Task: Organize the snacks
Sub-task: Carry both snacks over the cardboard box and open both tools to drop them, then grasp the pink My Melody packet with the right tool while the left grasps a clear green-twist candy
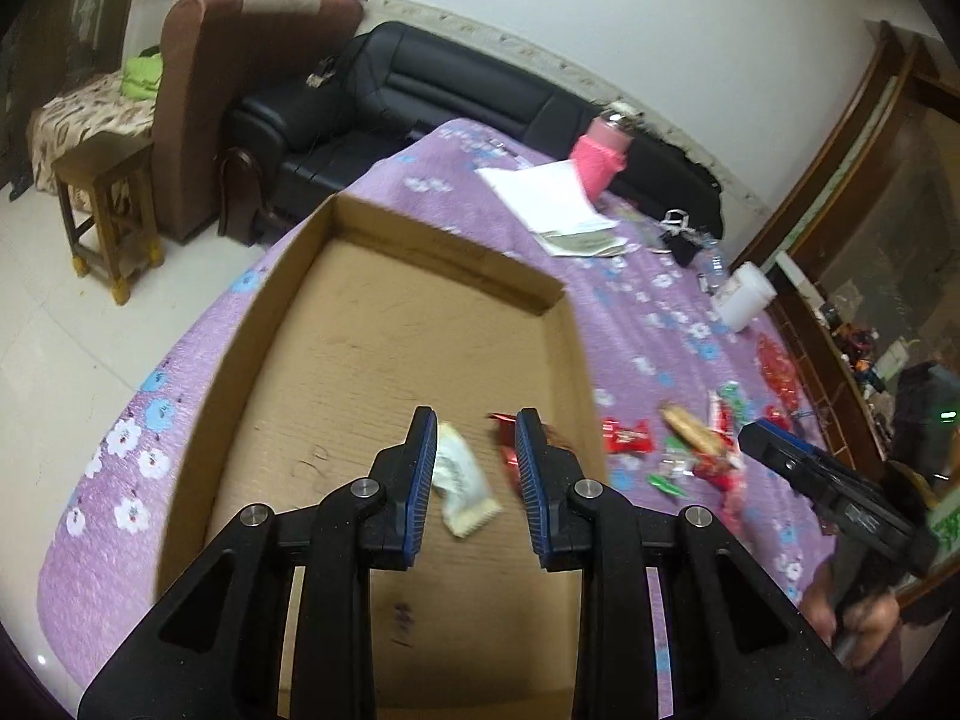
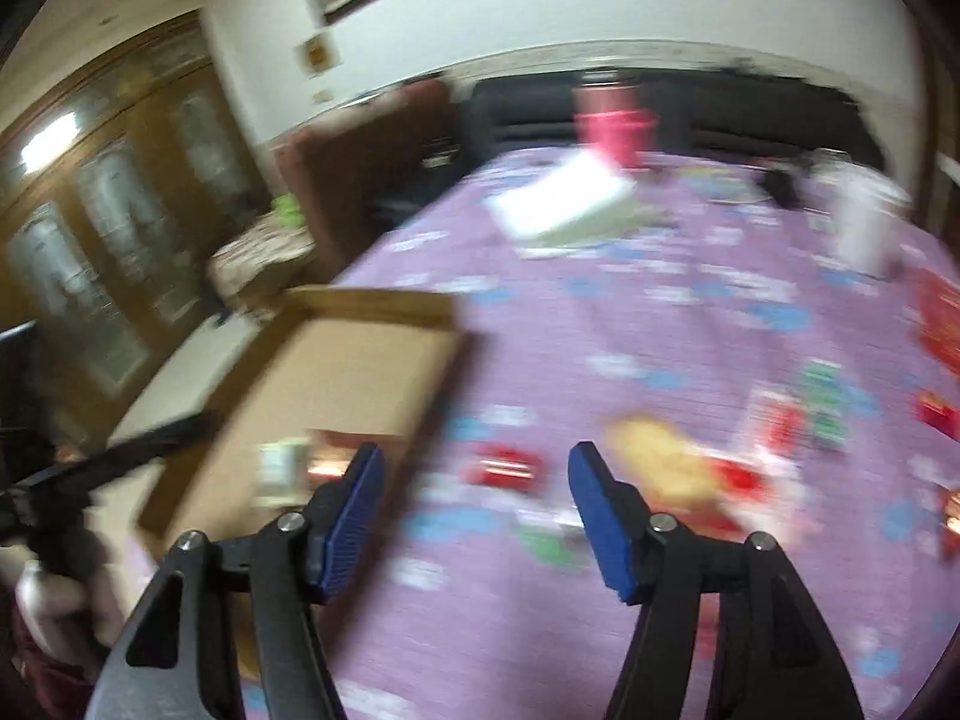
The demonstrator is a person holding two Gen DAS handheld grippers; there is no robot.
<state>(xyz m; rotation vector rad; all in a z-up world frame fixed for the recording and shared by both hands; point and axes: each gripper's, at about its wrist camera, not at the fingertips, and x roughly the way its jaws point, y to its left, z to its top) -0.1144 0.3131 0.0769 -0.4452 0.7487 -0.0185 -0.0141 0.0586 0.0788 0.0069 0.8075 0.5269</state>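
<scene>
A shallow cardboard box (image 1: 282, 324) lies on the purple flowered tablecloth (image 1: 648, 324). My left gripper (image 1: 474, 426) is open and empty above the box's near end. A white snack packet (image 1: 462, 480) and a red wrapped snack (image 1: 509, 450) lie on the box floor below it. Several loose snacks lie right of the box: a red packet (image 1: 627, 437) and a tan bun-like snack (image 1: 690, 429). My right gripper (image 2: 474, 462) is open and empty above the cloth, between the box (image 2: 336, 372) and the blurred red packet (image 2: 510, 465) and tan snack (image 2: 660, 456).
Papers (image 1: 552, 198), a pink bottle (image 1: 600, 159), a white tub (image 1: 744, 294) and a red bag (image 1: 777, 369) sit farther back on the table. A black sofa (image 1: 420, 84), a wooden stool (image 1: 108, 204) and a cabinet (image 1: 870, 192) surround it. The right view is motion-blurred.
</scene>
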